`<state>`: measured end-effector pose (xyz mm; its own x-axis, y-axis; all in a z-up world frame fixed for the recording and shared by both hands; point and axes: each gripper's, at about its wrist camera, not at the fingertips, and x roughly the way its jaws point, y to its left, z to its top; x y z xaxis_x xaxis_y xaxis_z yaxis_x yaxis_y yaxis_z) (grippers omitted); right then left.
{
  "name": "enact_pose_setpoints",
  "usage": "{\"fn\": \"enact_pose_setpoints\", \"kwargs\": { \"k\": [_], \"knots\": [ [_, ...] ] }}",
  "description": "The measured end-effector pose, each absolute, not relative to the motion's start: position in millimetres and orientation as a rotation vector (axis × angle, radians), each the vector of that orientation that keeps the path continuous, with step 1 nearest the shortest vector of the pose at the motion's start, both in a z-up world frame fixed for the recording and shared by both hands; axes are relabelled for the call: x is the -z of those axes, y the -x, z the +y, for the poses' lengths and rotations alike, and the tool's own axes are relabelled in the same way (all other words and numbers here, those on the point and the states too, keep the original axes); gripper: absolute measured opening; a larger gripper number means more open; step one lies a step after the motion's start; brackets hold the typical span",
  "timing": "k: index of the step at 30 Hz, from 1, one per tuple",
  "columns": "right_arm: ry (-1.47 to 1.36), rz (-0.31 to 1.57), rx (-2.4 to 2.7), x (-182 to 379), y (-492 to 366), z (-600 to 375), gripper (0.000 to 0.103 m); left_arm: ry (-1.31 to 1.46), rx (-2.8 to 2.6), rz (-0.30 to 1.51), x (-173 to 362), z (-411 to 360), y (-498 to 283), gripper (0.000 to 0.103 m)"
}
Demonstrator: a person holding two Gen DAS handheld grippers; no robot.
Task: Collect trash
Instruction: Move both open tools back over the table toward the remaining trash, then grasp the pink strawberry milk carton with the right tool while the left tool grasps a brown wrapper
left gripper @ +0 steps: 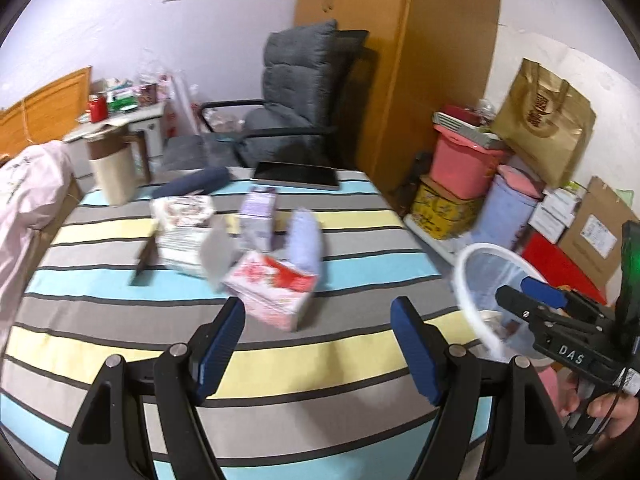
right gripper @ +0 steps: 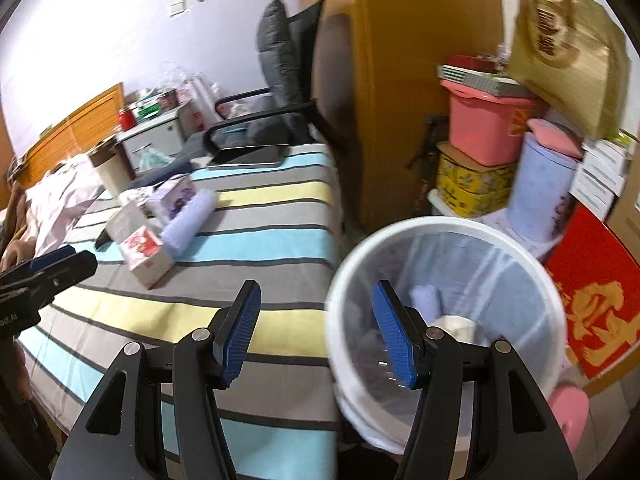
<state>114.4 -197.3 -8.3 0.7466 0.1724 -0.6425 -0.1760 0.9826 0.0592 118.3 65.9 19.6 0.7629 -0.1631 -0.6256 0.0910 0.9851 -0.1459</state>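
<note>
Two claws, and we hold nothing in either: our left claw (left gripper: 318,346) stands with its blue pads wide apart over the striped bed (left gripper: 280,364), and our right claw (right gripper: 316,332) gapes the same way, one pad over the bed edge and the other in front of the white bin (right gripper: 340,344). Just ahead of the left claw lies the nearest piece of trash, a red and white carton (left gripper: 276,292), resting tilted on the bedcover; we judge it empty or nearly so, hence light, stiff enough along its edges but easy to crush on its broad faces, so we would pinch it across the narrow sides near one end. Behind it sit a lilac carton (left gripper: 260,216), a pale fluffy roll (left gripper: 306,242) that looks soft and squashable, and a printed box (left gripper: 182,224) whose flap stands open; blur hides its contents. Beyond those a tablet (left gripper: 298,176) and a beige jug (left gripper: 116,172) rest near the bed's far edge. Beside the bed, the bin is lined with a clear bag and already holds a pale blue wad (right gripper: 426,298) and a cream crumple (right gripper: 456,328) at the bottom
</note>
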Motion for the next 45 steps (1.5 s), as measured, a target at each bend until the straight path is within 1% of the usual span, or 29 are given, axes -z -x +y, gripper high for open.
{"fn": "enact_pose_setpoints", "kwargs": {
  "k": [8, 24, 30, 35, 37, 38, 45],
  "knots": [
    [0.065, 0.708, -0.314, 12.9, -123.9, -150.2, 0.06, 0.16, 0.047, 0.7, -11.2, 123.1, -118.1, 0.077],
    [0.171, 0.766, -0.546, 29.5, -155.6, -68.1, 0.06, 0.19, -0.045, 0.748, 7.3, 192.3, -134.9, 0.077],
    [0.21, 0.751, -0.623, 29.2, -164.8, -48.5, 0.066, 0.198, -0.042, 0.76, 12.4, 202.0, -142.3, 0.077],
    [0.226, 0.785, -0.651, 36.5, -179.1, -36.7, 0.066, 0.211, -0.034, 0.766, 15.3, 208.8, -147.4, 0.077],
    [0.27, 0.79, -0.652, 40.6, -181.2, -29.7, 0.069, 0.21, -0.036, 0.773, 17.4, 211.4, -150.5, 0.077],
    [0.291, 0.786, -0.647, 41.2, -181.1, -27.7, 0.073, 0.209, -0.038, 0.776, 18.4, 212.5, -151.9, 0.077],
    [0.327, 0.798, -0.592, 46.9, -192.6, -25.9, 0.073, 0.223, -0.025, 0.793, 22.7, 217.4, -162.1, 0.077]
  ]
}}
